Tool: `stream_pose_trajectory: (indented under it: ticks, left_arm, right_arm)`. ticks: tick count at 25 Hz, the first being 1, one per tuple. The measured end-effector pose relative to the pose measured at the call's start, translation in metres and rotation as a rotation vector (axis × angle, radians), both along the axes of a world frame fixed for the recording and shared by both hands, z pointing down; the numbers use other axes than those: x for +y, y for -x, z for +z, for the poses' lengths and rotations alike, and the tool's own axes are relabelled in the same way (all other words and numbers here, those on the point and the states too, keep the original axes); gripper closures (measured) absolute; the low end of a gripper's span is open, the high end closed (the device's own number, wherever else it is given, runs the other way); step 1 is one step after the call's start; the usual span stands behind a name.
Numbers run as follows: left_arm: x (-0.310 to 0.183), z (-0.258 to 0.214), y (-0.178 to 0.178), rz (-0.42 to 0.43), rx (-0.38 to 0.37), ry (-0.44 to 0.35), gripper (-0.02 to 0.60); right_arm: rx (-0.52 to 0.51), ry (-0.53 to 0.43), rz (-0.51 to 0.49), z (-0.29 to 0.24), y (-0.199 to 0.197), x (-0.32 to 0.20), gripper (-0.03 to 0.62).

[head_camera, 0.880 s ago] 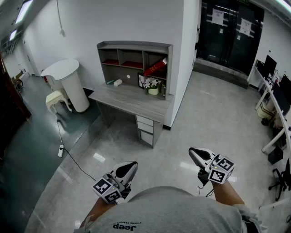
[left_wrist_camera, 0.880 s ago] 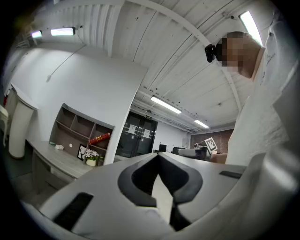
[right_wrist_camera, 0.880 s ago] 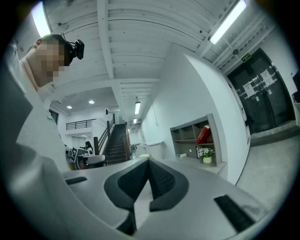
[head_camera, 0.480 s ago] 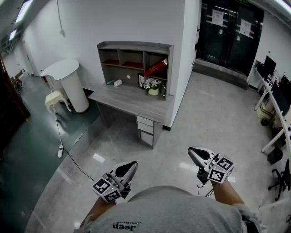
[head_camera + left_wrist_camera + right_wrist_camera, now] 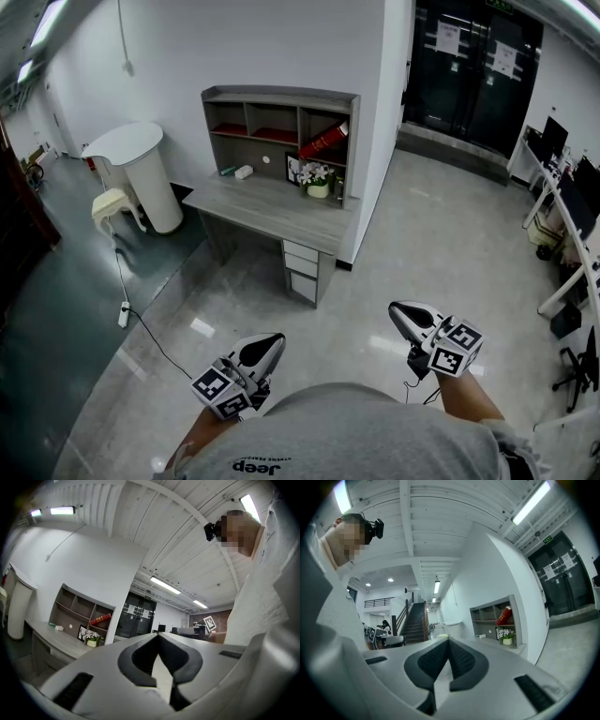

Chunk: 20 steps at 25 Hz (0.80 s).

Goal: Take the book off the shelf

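A red book point(image 5: 324, 140) leans tilted in the right-hand upper compartment of the grey shelf unit point(image 5: 277, 97) on a desk across the room; it also shows small as the red book point(image 5: 100, 618) and the red book point(image 5: 504, 615). My left gripper point(image 5: 267, 343) is held low near my body, far from the shelf, jaws shut with nothing between them. My right gripper point(image 5: 401, 312) is at the same height on the other side, also shut and empty. Both point toward the desk.
The grey desk point(image 5: 272, 208) has drawers point(image 5: 300, 265) and carries a flower pot point(image 5: 318, 187) and a small white object point(image 5: 243, 171). A white round column point(image 5: 150, 173), a stool point(image 5: 112, 203) and a floor cable point(image 5: 141, 319) lie left. Dark glass doors point(image 5: 473, 70) stand at the back right.
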<state>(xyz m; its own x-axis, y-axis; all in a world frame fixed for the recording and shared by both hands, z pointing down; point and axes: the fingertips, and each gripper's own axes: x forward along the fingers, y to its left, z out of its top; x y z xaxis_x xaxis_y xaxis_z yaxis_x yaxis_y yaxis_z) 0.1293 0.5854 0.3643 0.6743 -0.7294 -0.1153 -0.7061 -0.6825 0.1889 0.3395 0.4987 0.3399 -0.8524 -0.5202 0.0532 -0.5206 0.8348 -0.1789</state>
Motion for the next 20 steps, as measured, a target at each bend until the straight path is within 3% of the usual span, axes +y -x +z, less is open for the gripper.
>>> stream_pose_trajectory:
  ticks: [9,20]
  left_arm:
    - [0.003,0.0,0.036,0.006,0.004,-0.005,0.56]
    - [0.013,0.005,0.121,-0.054,0.01,-0.004,0.56]
  right_arm:
    - [-0.022,0.018,0.016,0.0,0.033,-0.004,0.586]
    - [0.0,0.007,0.002,-0.002,0.102,-0.014,0.586]
